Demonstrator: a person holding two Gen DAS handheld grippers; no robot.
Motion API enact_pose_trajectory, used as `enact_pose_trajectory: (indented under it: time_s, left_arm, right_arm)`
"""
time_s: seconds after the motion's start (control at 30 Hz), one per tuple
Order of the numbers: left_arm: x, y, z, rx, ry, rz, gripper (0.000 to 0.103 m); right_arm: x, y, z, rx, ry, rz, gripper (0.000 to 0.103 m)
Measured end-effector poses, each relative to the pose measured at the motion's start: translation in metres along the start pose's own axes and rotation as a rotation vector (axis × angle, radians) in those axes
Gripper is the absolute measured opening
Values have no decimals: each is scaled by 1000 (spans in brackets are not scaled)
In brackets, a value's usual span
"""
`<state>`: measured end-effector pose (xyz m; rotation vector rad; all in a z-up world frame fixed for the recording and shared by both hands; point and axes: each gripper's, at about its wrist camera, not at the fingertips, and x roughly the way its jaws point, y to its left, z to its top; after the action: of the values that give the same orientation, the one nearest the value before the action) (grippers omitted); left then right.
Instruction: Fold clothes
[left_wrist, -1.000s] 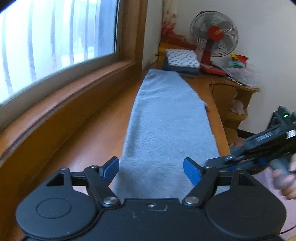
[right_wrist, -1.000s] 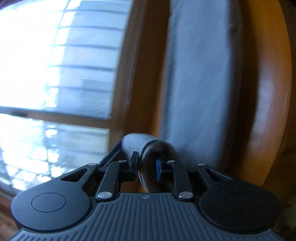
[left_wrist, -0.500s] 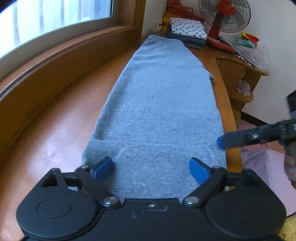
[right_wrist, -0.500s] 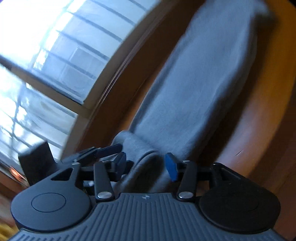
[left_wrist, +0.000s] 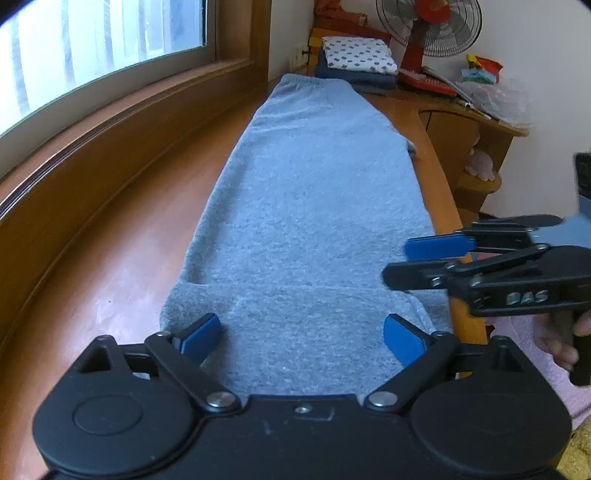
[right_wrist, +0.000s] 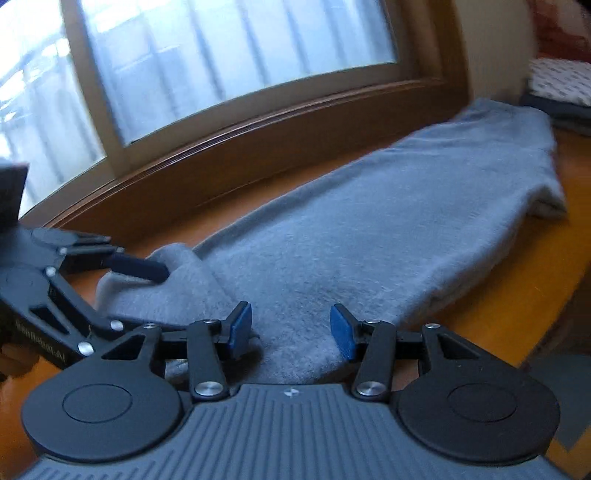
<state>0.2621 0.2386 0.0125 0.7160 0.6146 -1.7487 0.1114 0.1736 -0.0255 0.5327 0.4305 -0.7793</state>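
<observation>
A long grey garment (left_wrist: 310, 206) lies flat along the wooden bench (left_wrist: 110, 266) under the window, with a fold line across its near end. My left gripper (left_wrist: 301, 328) hovers over that near end. Its jaws are opening wide, and the cloth lies below them, not pinched. My right gripper (left_wrist: 410, 262) comes in from the right edge of the bench, open and empty, held by a hand (left_wrist: 561, 343). In the right wrist view my right gripper (right_wrist: 291, 328) stands open just above the garment (right_wrist: 369, 229). One of the left gripper's fingers (right_wrist: 140, 266) rests by a raised cloth corner.
A stack of folded clothes (left_wrist: 356, 62) sits at the bench's far end, beside a red fan (left_wrist: 428, 26) and a plastic bag (left_wrist: 498, 96) on a corner shelf. The window frame (left_wrist: 110, 107) runs along the left. A pink cloth (left_wrist: 517, 325) lies below on the right.
My right gripper let go of the bunched cloth end, rolled back to level and opened. My left gripper opened wider and dipped toward the garment's near end.
</observation>
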Motion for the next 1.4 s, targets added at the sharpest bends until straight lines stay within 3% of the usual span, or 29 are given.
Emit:
enact_pose_trajectory:
  time_s: [0.13, 0.2, 0.3, 0.33, 0.6, 0.77, 0.9, 1.07, 1.4]
  left_arm:
    - [-12, 0, 0, -16, 10, 92, 95]
    - [-25, 3, -4, -12, -6, 100, 95]
    - [-47, 10, -14, -9, -35, 120, 95]
    - [-55, 12, -18, -9, -42, 128, 95]
    - [-83, 40, -64, -59, -11, 182, 95]
    - [-75, 57, -77, -82, 17, 156, 95]
    - [-71, 62, -79, -26, 19, 129, 95]
    - [-65, 58, -84, 75, 47, 115, 95]
    - [-47, 53, -79, 116, 57, 70, 95]
  right_arm:
    - [-24, 13, -4, 6, -55, -35, 58]
    - [-35, 23, -12, -3, -71, -67, 58]
    - [-49, 33, -27, 17, -94, -95, 72]
    - [-53, 36, -33, 23, -102, -97, 72]
    - [-70, 69, -61, -55, -85, -12, 74]
    - [-67, 80, -66, -100, -47, 32, 74]
    - [-61, 94, -68, -191, 26, 81, 74]
    - [-50, 112, -82, -343, 83, 78, 74]
    - [-41, 106, -84, -301, 72, 35, 74]
